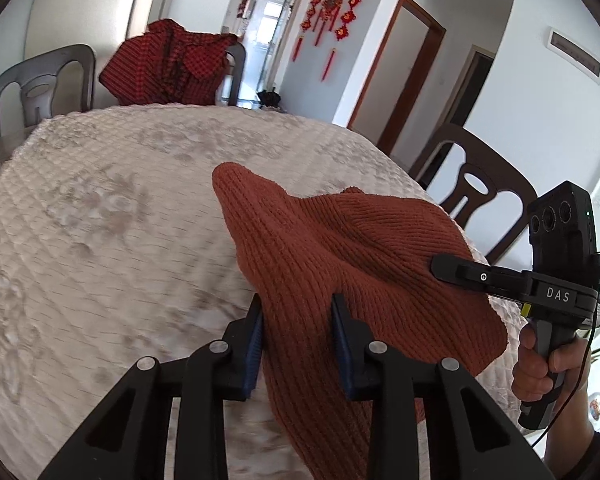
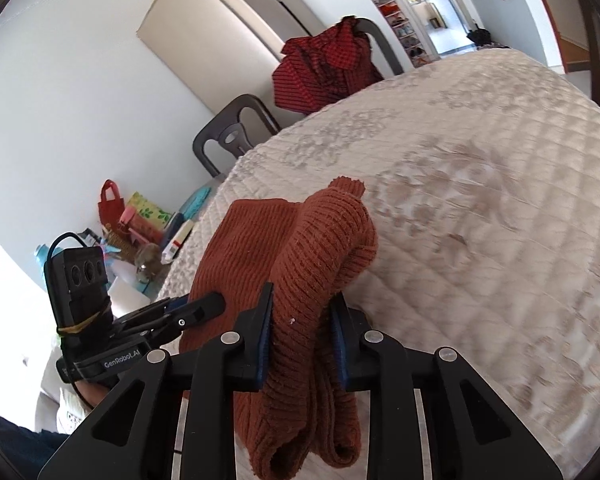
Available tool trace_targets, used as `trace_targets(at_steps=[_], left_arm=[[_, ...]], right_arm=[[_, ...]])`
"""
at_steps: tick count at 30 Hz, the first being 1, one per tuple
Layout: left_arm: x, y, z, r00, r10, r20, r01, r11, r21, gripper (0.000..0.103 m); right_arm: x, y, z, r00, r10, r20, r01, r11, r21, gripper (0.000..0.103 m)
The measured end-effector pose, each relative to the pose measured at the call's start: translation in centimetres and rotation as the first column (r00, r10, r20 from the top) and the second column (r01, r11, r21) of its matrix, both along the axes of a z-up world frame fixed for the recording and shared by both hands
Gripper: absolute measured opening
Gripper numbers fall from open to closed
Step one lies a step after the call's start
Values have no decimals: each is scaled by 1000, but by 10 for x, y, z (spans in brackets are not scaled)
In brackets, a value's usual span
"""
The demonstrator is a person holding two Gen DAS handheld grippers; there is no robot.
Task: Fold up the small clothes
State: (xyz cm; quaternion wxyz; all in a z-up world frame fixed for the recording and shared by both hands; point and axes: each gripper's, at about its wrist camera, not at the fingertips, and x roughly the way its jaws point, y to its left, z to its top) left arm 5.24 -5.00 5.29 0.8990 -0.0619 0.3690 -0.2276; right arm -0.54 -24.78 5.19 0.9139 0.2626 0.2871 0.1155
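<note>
Here, nearest to view, the left gripper [image 1: 296, 344] is clamped on a fold of the rust-orange knit garment [image 1: 352, 248], the cloth pinched between its blue pads [image 1: 256, 344]. The right gripper [image 2: 302, 340] is likewise clenched on a thicker, bunched roll of the same garment, which hangs below its jaws. The garment is therefore held between the two grippers, raised above the near edge of the quilted table cover [image 1: 112, 208] and only partly draped toward it. Judged risk: the right-side grasp holds several layers, so an outer layer could slip free if the grippers are pulled apart, and the fold line would be lost. A second risk: the loose hanging end could drag on the quilted cover and bunch up when the garment is lowered, leaving an uneven fold. The blur in the table surface suggests motion, and fast motion would aggravate both faults. Legible markings: the right gripper, as seen from the left wrist camera, carries the letters "DAS" [image 1: 558, 294]; the left gripper, as seen from the right wrist camera, carries "GenRobot.AI" [image 2: 122, 360]. Farther off, a red checked garment [image 1: 168, 68] hangs over a chair back beyond the table. On the far wall hang red knot ornaments [image 1: 332, 12]; any writing on them is too small to read.
</note>
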Motion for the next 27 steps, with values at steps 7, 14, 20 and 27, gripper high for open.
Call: trace_targets(at_steps=[7,14,20,27], left_arm=[[18,64,11,996,81,27,-82,997,18,33],[36,114,9,991,132,21,-133,991,6,33],[53,131,-32,982,182,-44,-180,982,54,36],[27,134,-21,967,251,32,-252,965,66,38]], right_arm=[[58,44,0,995,101,13,-102,994,31,25],[102,82,-10,984,178,16,-179,982,62,25],[133,89,-38,979,188,-72,-186,982,42,28],[115,84,-24,989,136,-56,-140,988,-69,29]])
